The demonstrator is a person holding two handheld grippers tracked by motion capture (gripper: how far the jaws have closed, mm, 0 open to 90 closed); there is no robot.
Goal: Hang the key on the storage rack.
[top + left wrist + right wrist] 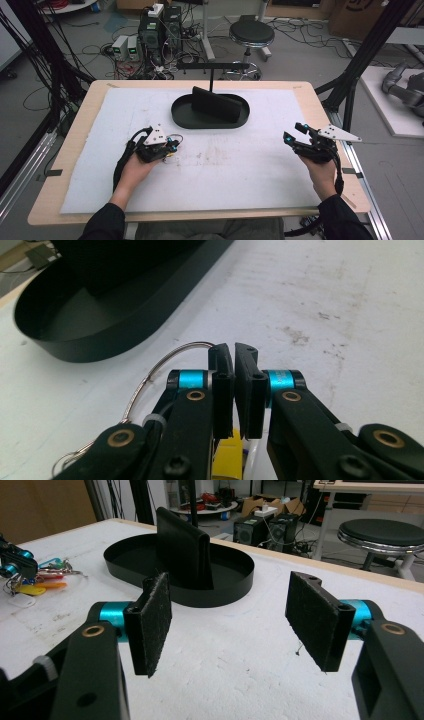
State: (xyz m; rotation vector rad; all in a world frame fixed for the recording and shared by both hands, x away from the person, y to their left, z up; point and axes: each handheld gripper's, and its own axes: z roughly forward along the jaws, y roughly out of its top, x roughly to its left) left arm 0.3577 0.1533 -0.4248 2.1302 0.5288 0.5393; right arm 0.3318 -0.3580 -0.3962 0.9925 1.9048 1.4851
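Bench [75, 150] covered by a stained white mat [225, 165]. Black oval tray [210, 119] sits at the far centre of the mat, with an upright black wallet-like thing [215, 104] standing inside it; its far side is hidden in all views, and what it is cannot be settled.

Left gripper [172, 146] held low over the mat, left of centre, near side of the tray. In the left gripper view its jaws stand almost together, a thin slit between the pads. A bunch of keys [35, 582] lies at them: a wire ring [150, 375] curves out to the left of the jaws, and a yellow tag [230, 455] shows under them, cut off by the frame edge. Whether the pads actually pinch any part of the bunch is masked by the jaws themselves; cannot tell. In the high view the bunch is mostly hidden under the gripper, too small to read.

Right gripper [295, 134] held at the right side of the mat, well apart from the tray. Jaws wide apart, fuzzy black pads [150, 622] facing each other, nothing between them.

Beyond the bench: a black stool [251, 34], computer boxes and tangled cables on the floor, blurred.
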